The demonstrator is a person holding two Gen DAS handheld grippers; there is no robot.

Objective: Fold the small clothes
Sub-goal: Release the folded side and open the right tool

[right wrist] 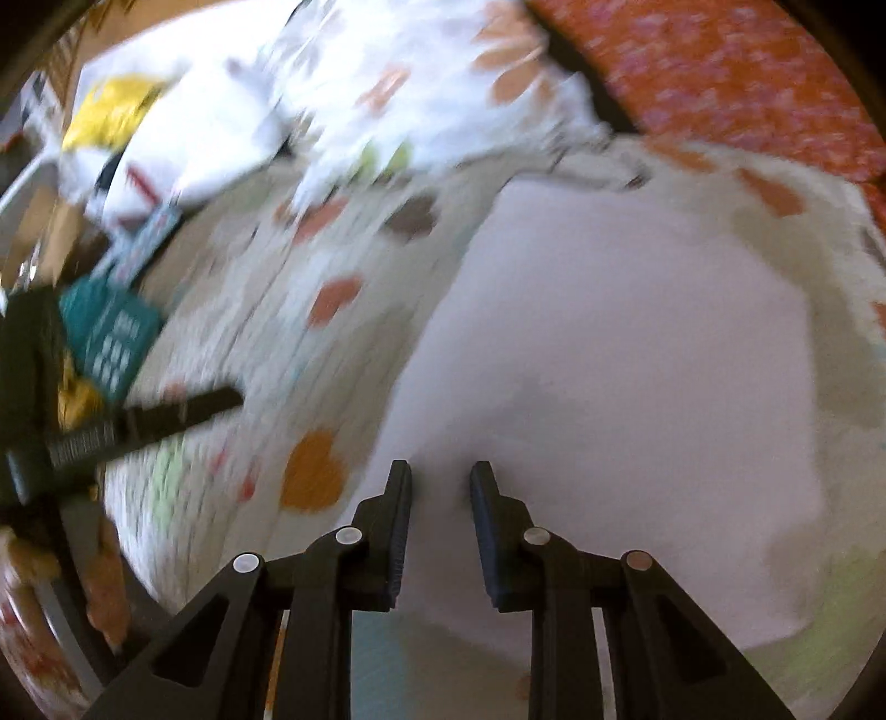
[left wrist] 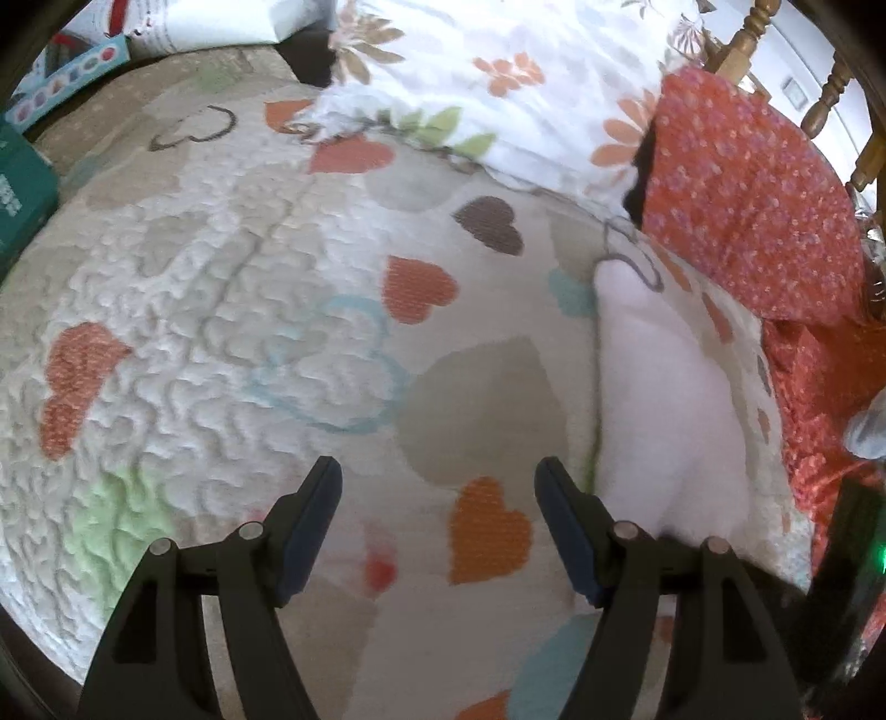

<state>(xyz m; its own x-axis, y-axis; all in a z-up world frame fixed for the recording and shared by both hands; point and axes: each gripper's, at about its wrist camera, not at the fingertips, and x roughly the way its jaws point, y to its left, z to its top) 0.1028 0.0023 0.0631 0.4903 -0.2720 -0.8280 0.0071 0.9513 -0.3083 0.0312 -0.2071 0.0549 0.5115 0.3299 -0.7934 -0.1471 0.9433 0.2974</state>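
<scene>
Left wrist view: the left gripper (left wrist: 437,471) hangs over the quilted bedspread with coloured hearts (left wrist: 221,310), its jaws spread wide with nothing between them, only an orange heart on the quilt below. The small white garment (left wrist: 664,410) lies flat on the quilt just beside the right-hand finger, toward the bedspread's right edge. Beyond it a red cloth with tiny flowers (left wrist: 747,194) drapes over that edge, a white floral-print fabric (left wrist: 487,83) is bunched along the far edge, and a teal box (left wrist: 22,194) sits at the left edge. A turned wooden chair post (left wrist: 753,33) shows in the far right corner.

Right wrist view, blurred: the right gripper (right wrist: 440,471) points down at the near left edge of the white garment (right wrist: 637,360). Its jaws are narrowly apart; I cannot tell whether any cloth is caught between them. The left gripper's black finger (right wrist: 166,415) reaches in from the left over the quilt (right wrist: 266,343). The red cloth (right wrist: 720,72) fills the far right corner.
</scene>
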